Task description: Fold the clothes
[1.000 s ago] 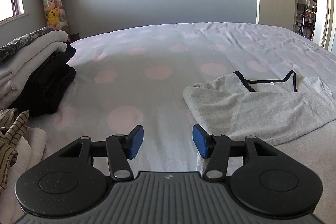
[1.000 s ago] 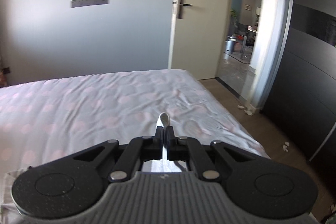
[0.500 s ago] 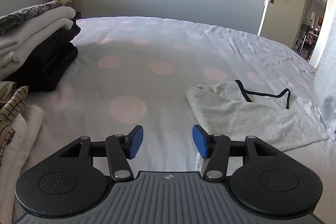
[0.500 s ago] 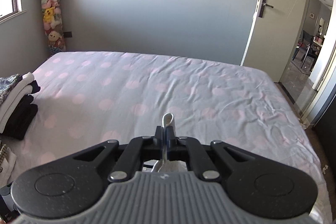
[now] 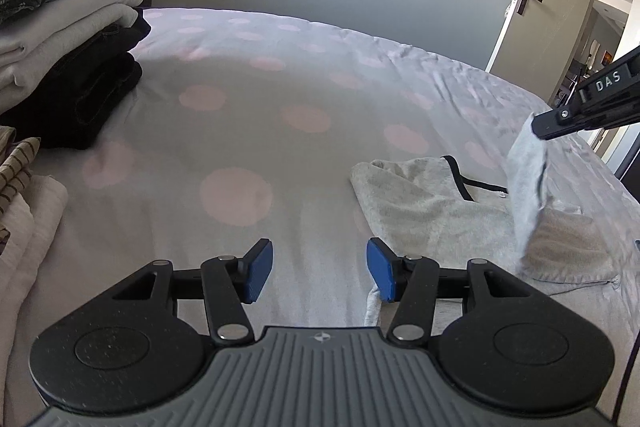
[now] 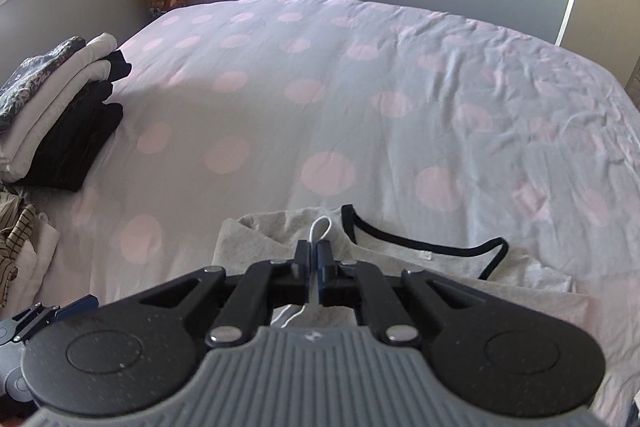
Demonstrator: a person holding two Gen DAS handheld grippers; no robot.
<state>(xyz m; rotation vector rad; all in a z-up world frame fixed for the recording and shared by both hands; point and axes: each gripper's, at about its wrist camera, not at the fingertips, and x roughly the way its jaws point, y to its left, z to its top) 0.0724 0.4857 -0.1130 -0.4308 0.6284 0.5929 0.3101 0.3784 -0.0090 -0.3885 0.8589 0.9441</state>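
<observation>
Right tongs (image 6: 314,259) clench the grey shirt's (image 5: 432,211) lifted side, jaws easing; left tongs (image 5: 316,269) gape, released. Folded stack (image 5: 68,67) far left; shirt half-folded.

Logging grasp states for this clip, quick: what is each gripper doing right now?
Left gripper: open, nothing between its pads.
Right gripper: clamped on a fold of the grey T-shirt, its jaws just starting to open.

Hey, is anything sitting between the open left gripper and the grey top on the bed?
Nothing visible does. The left gripper hangs open over bare bedsheet, and the grey top begins just beside its right finger. The right gripper pinches a fold of that top farther right, clear of the path.
</observation>
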